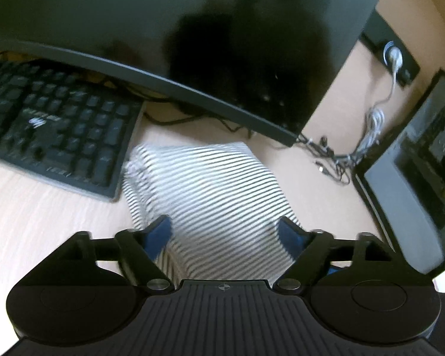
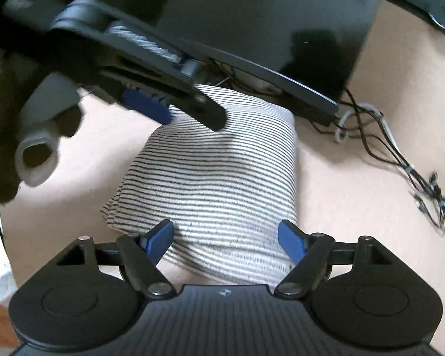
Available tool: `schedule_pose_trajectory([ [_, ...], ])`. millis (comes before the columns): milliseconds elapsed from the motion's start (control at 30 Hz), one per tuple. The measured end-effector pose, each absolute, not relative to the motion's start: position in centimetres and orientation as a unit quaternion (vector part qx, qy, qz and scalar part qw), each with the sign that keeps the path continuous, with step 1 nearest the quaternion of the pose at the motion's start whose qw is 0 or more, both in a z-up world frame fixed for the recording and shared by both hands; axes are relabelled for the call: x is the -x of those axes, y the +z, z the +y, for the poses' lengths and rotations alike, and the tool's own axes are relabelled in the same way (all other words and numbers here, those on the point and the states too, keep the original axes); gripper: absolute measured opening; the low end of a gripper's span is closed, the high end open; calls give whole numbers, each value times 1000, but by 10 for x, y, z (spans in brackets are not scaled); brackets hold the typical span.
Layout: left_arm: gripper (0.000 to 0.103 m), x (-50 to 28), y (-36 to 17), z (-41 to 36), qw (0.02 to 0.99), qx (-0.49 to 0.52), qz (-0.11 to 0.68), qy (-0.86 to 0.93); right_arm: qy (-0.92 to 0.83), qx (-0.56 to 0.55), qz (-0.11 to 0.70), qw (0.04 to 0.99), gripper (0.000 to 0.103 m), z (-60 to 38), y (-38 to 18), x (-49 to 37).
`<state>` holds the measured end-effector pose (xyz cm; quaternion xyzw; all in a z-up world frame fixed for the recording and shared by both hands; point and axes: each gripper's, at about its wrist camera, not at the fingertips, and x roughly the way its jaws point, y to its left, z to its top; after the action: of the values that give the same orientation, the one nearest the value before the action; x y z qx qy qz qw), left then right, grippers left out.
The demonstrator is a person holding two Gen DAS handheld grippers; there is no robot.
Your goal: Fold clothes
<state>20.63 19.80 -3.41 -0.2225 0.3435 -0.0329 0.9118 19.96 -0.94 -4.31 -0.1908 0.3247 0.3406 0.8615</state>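
A folded white garment with thin dark stripes (image 1: 210, 187) lies on the pale wooden desk (image 1: 38, 222), just in front of a monitor. My left gripper (image 1: 225, 233) hovers at its near end with the blue pads (image 1: 160, 233) wide apart and the cloth between them, not pinched. In the right wrist view the same garment (image 2: 222, 178) sits in the middle. My right gripper (image 2: 225, 237) straddles its near edge, pads spread and open. The left gripper (image 2: 192, 115) reaches in from the upper left over the garment's far edge.
A black keyboard (image 1: 53, 130) lies left of the garment. A dark monitor (image 1: 192, 44) stands right behind it. Tangled cables (image 1: 341, 154) and a second screen (image 1: 415, 178) are on the right. Bare desk (image 2: 356, 222) shows to the right of the garment.
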Motion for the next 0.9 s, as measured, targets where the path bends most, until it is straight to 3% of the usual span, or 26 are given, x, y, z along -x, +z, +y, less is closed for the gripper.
schedule_pose_trajectory([
  [133, 96, -161, -27, 197, 918, 234, 321, 3, 321, 91, 359, 872, 103, -46, -31, -203],
  [233, 102, -122, -18, 182, 915, 248, 316, 31, 311, 6, 382, 870, 103, -78, -23, -209],
  [367, 103, -84, -4, 135, 925, 205, 310, 77, 320, -59, 389, 862, 103, -112, -18, -200],
  [600, 103, -52, 8, 57, 933, 169, 246, 200, 356, -2, 302, 884, 103, -148, 4, -162],
  [733, 103, -42, 9, 14, 918, 157, 271, 245, 338, 21, 237, 910, 103, -175, 1, -143],
  [900, 103, -26, 8, -24, 900, 141, 298, 285, 358, 39, 267, 894, 103, -195, -1, -139],
])
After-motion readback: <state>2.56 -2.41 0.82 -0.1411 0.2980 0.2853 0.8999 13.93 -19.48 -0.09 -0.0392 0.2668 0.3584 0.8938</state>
